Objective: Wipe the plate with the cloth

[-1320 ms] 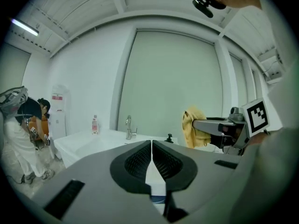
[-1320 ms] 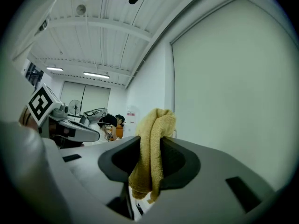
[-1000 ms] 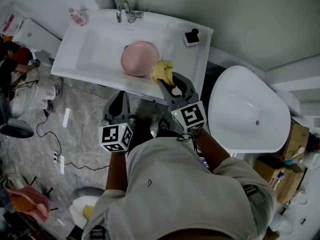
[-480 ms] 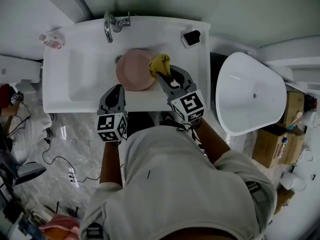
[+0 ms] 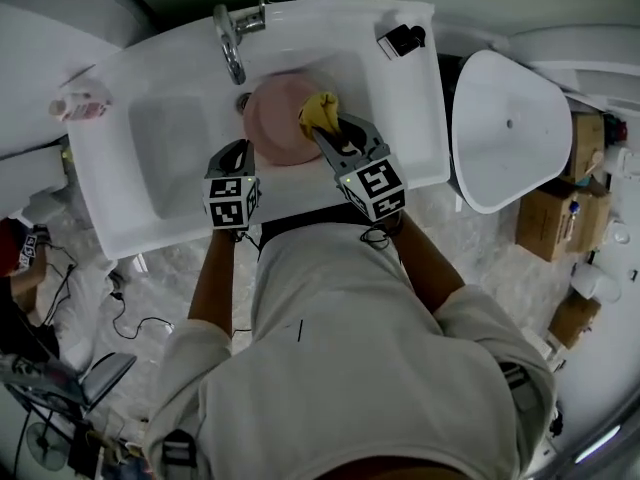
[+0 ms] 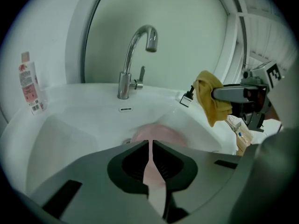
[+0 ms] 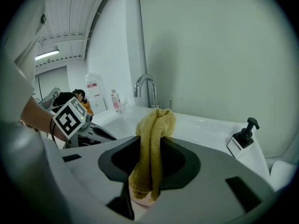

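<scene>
A pink plate (image 5: 278,120) lies in the white sink basin (image 5: 170,138), just below the faucet. My right gripper (image 5: 328,131) is shut on a yellow cloth (image 5: 320,111), which hangs over the plate's right edge; in the right gripper view the cloth (image 7: 154,148) droops from the gripper (image 7: 152,127). My left gripper (image 5: 236,154) hovers over the sink's near rim, left of the plate, shut with nothing in it. In the left gripper view the plate (image 6: 161,133) shows past the shut gripper (image 6: 150,144), with the cloth (image 6: 209,97) to the right.
A chrome faucet (image 5: 230,40) stands at the back of the sink. A black-topped soap dispenser (image 5: 402,38) sits at its far right corner and a small bottle (image 5: 80,105) on its left rim. A white toilet (image 5: 510,128) and cardboard boxes (image 5: 555,218) lie to the right.
The person has stepped up to the sink. Both grippers moved forward over it, the right carrying the cloth from the front rim to the plate's right edge.
</scene>
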### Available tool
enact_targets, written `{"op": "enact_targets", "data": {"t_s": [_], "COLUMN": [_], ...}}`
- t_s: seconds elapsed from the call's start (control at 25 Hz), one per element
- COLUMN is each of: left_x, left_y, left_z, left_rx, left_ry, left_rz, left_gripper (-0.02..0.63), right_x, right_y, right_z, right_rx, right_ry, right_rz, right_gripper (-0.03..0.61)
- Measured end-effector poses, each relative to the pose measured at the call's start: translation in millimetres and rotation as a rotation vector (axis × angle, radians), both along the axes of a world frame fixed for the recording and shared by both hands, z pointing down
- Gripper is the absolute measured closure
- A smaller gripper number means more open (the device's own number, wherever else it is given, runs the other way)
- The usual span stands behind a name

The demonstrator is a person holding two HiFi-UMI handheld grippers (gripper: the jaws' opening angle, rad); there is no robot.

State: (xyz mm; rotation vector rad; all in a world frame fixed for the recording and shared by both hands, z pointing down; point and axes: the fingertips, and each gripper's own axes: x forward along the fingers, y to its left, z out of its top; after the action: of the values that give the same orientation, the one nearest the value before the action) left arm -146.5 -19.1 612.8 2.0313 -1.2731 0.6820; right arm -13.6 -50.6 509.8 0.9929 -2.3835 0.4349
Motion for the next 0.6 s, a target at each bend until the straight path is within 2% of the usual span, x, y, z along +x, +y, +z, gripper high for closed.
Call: {"op": "enact_targets", "data": {"t_s": [0.24, 0.4, 0.6], "left_x": [-10.1, -11.7, -11.5], "left_y": [-18.6, -24.3, -25.9], "left_z": [51.8, 79.9, 112.1], "left_rx": [-0.083, -0.142, -0.211], "left_ry": [0.002, 0.033, 0.076], "left_rz": [-0.047, -0.126, -0.184], "left_gripper": [0.588, 0.588, 0.571], "right_x": [-2.5, -6.6, -7.7], "right_y": [-4.1, -12.0, -14.6], "right_z": [26.9, 49.6, 72.7], "right_rx": [-0.051, -0.085, -0.146], "right_ry": [0.056, 0.075, 0.077], "right_rz": [-0.013, -0.050, -0.102], "right_gripper": [0.463, 0.463, 0.463]}}
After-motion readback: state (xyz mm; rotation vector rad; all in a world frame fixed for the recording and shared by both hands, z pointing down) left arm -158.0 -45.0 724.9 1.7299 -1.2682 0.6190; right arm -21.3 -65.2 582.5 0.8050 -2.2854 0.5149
